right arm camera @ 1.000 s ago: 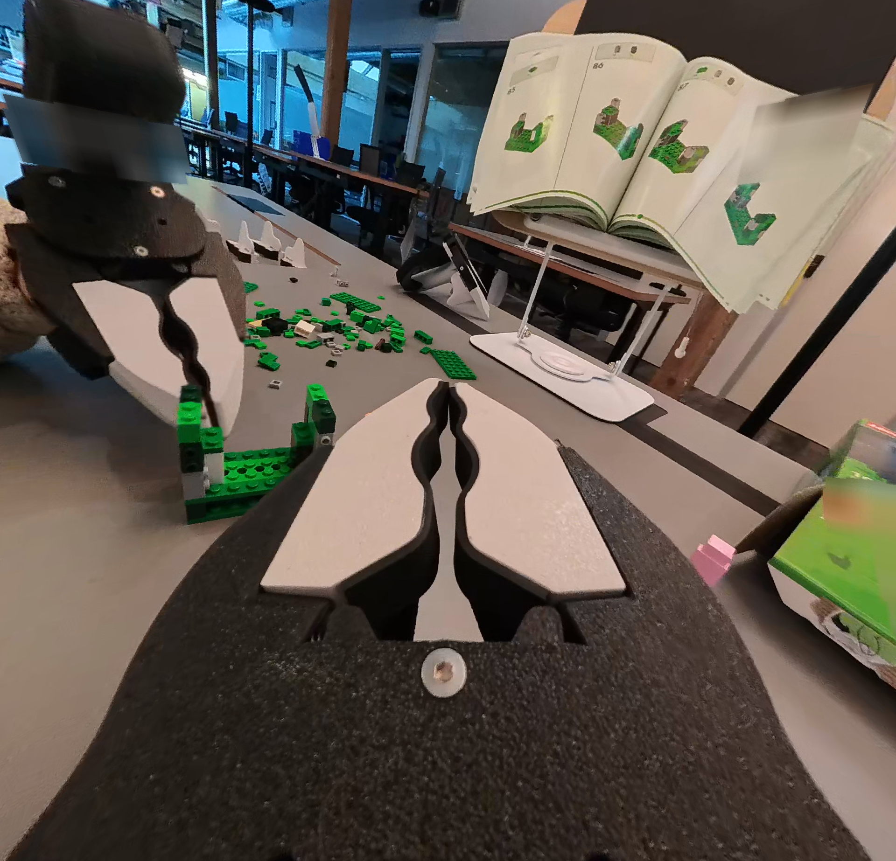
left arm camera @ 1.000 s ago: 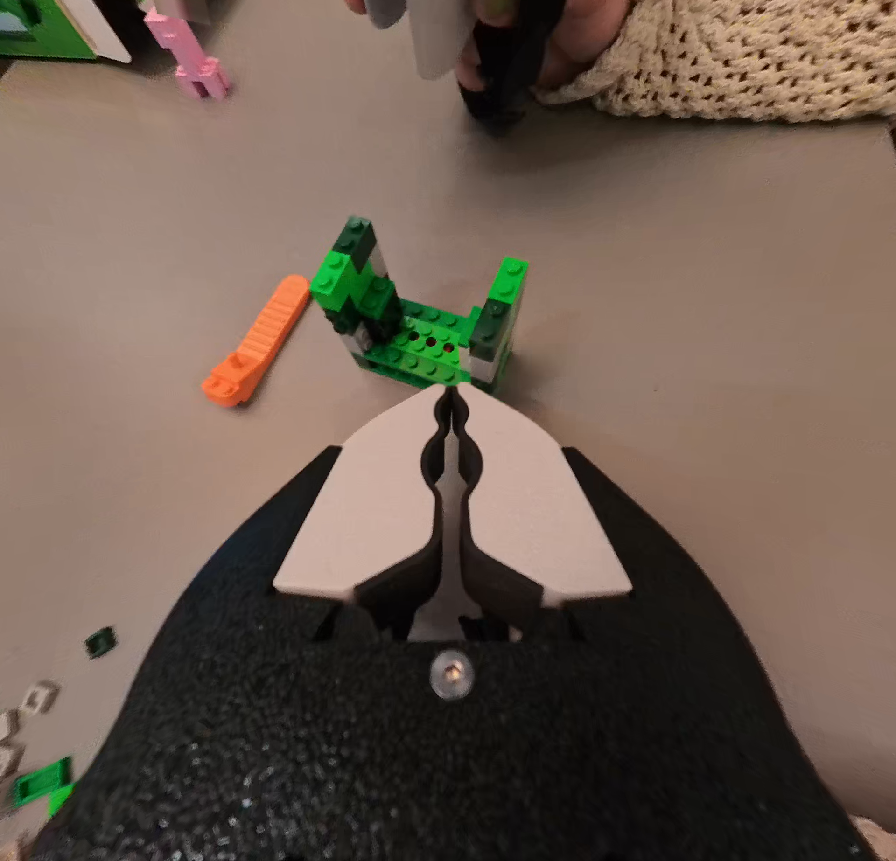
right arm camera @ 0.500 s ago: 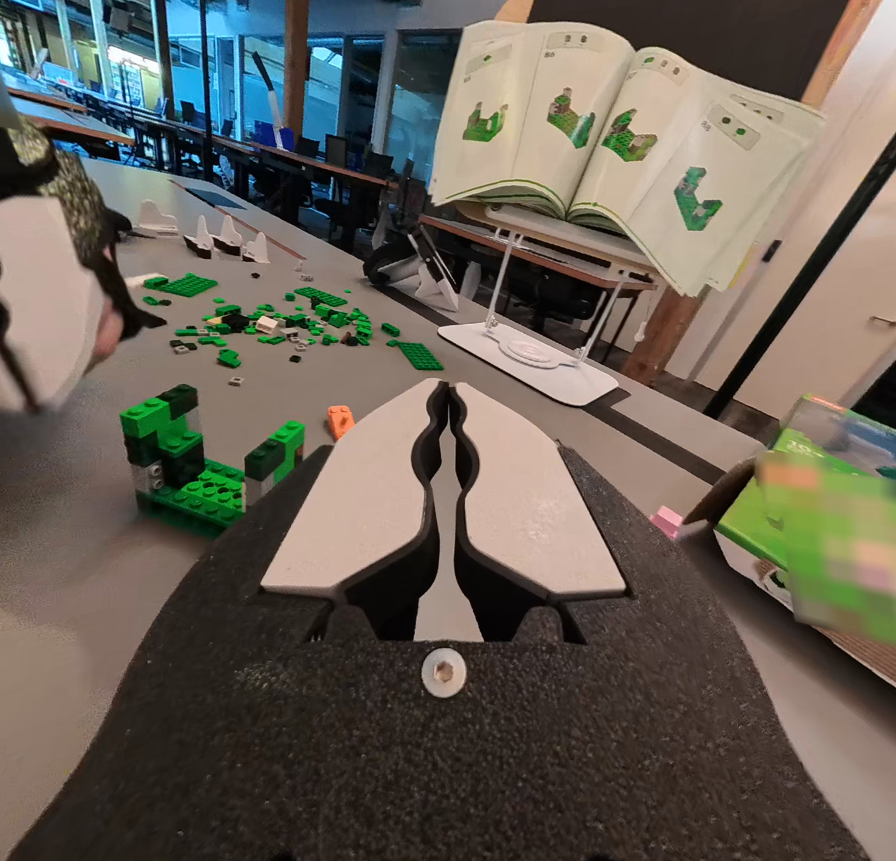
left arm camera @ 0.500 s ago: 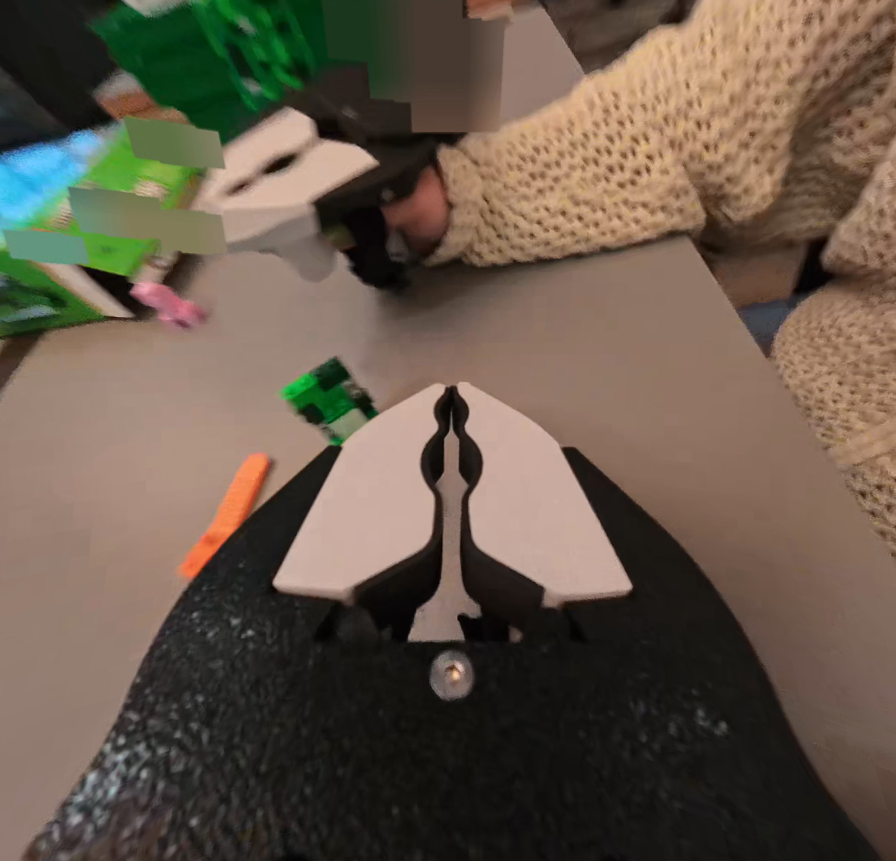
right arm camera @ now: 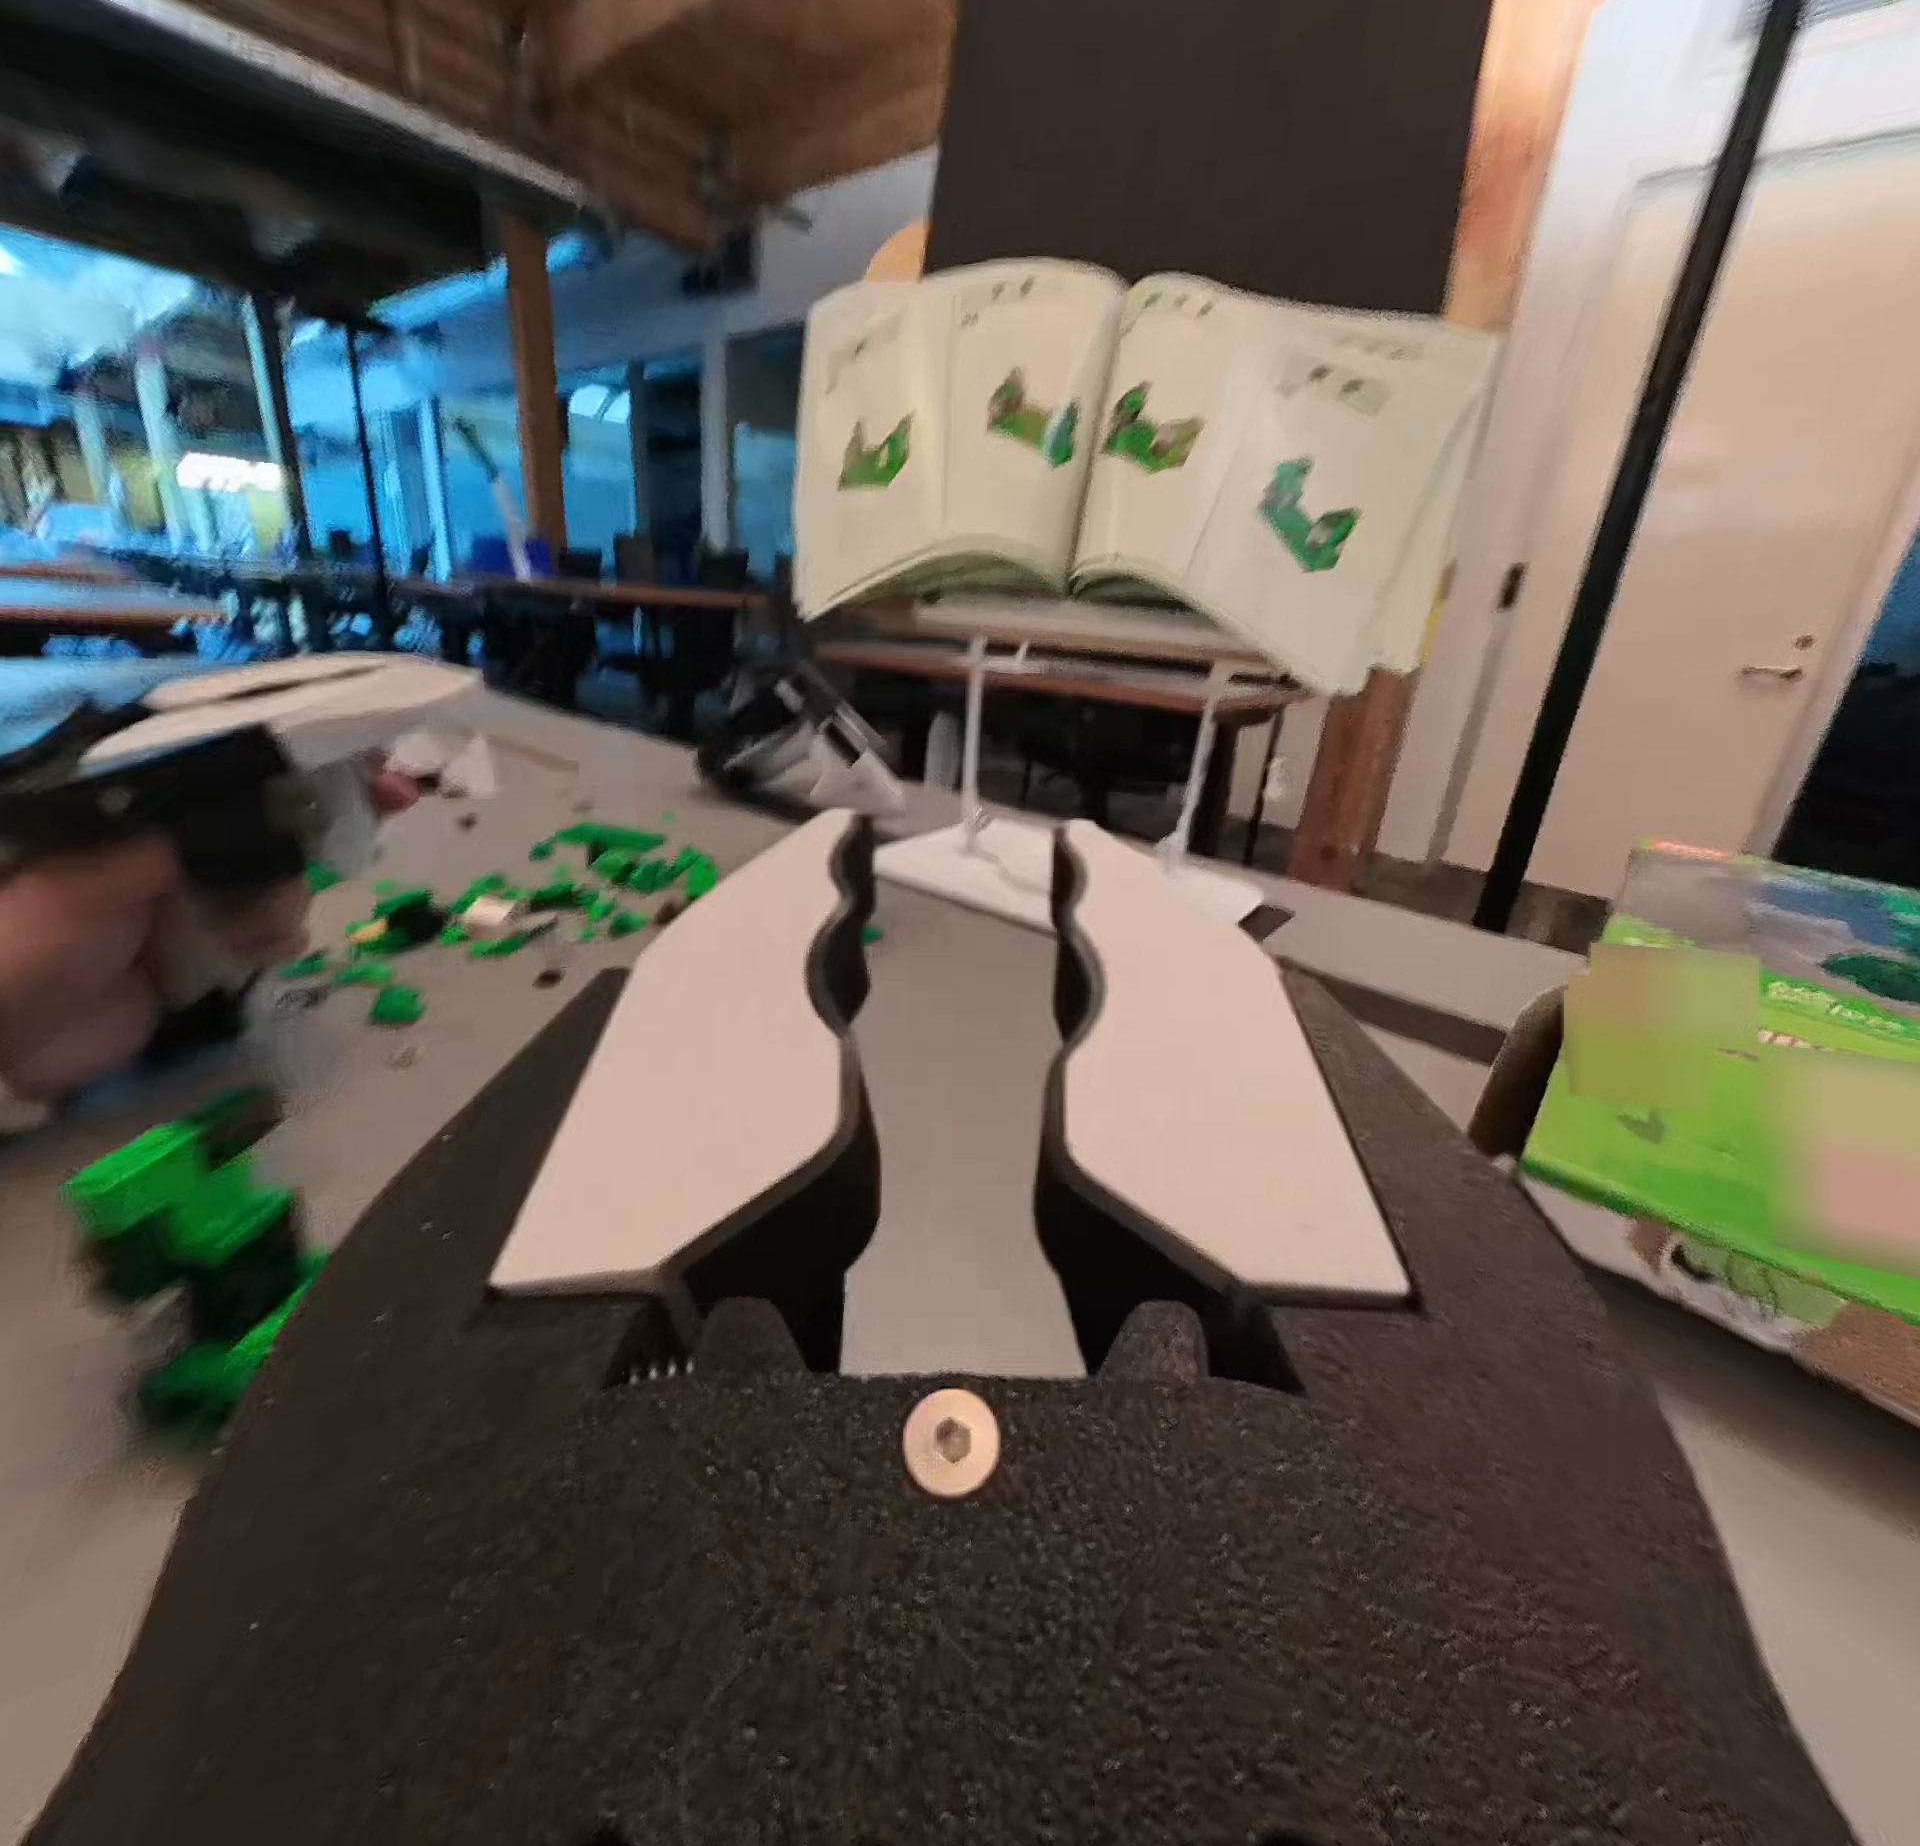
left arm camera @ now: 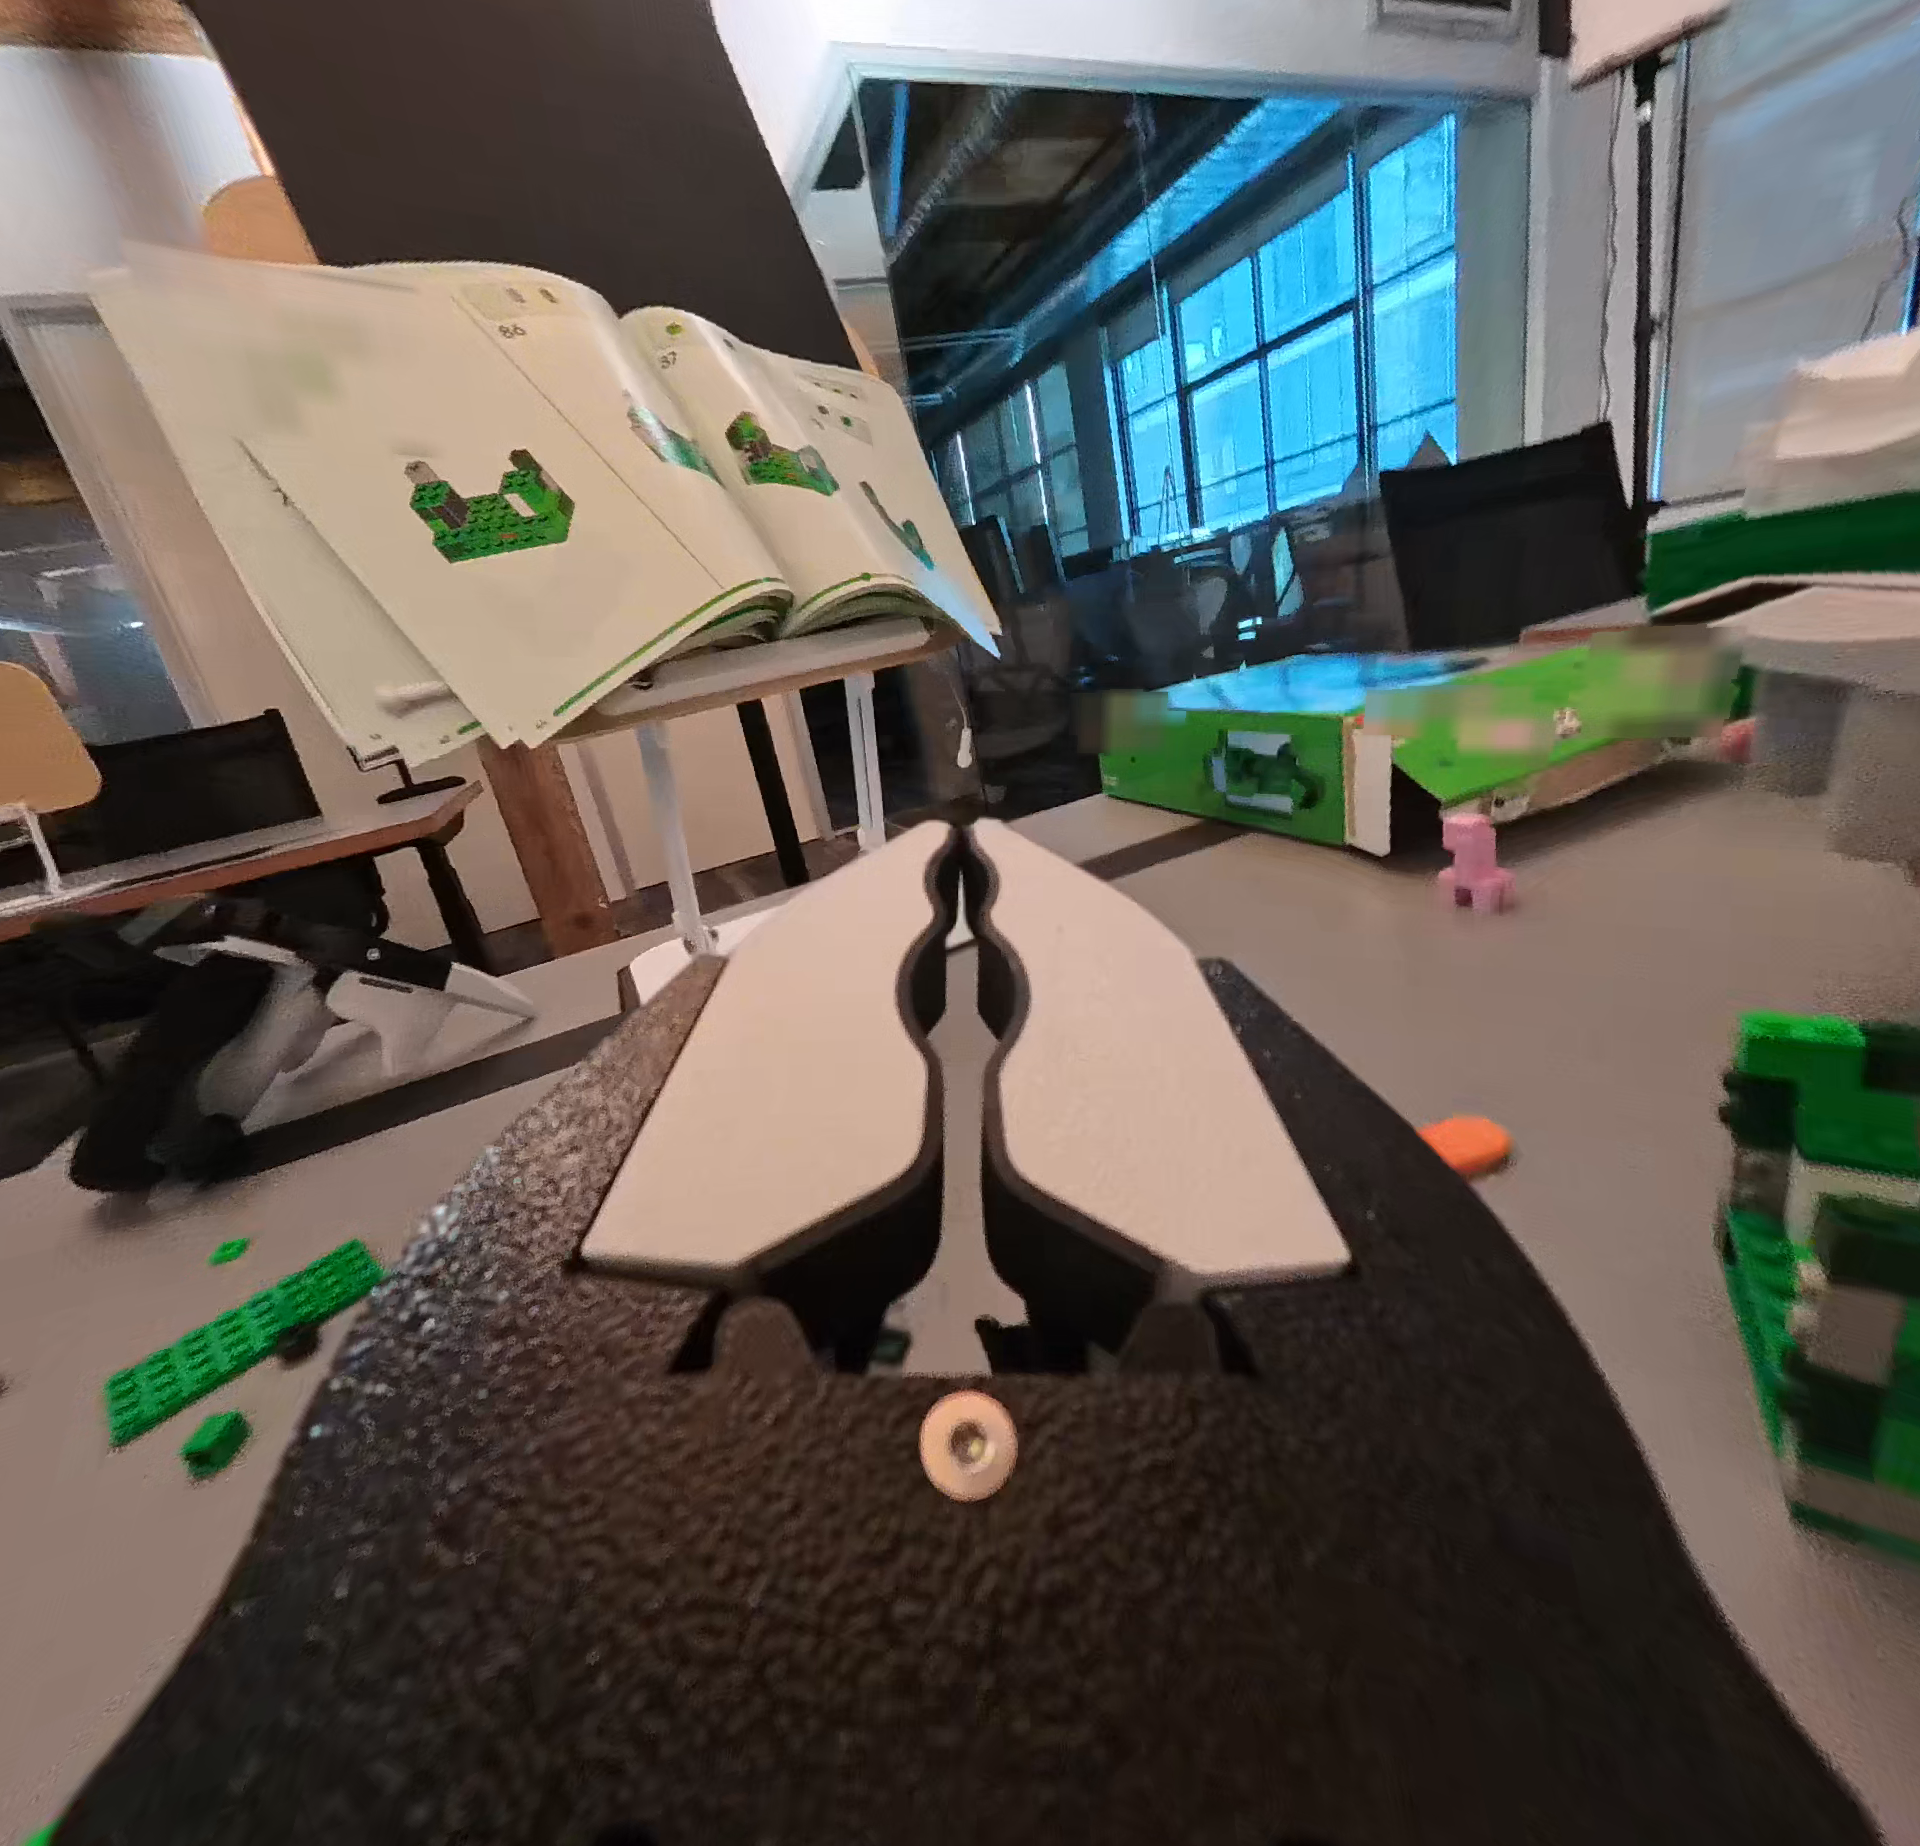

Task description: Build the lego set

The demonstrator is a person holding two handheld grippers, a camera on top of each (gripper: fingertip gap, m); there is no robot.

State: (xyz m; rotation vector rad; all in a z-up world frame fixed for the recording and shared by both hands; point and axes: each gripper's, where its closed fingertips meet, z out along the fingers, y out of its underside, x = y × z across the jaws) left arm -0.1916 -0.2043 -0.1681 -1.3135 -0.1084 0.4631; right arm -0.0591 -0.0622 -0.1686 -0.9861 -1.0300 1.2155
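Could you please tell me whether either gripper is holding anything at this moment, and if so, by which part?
Nothing is held. The left gripper has its jaws shut with nothing between them, and the right gripper has its jaws open around bare space.

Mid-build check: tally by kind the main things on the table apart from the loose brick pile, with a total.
Partly built green lego model: 1
Open instruction booklet on its stand: 1
Green set box: 1
Pink lego figure: 1
Orange brick separator: 1
Flat green plate: 1
Total: 6
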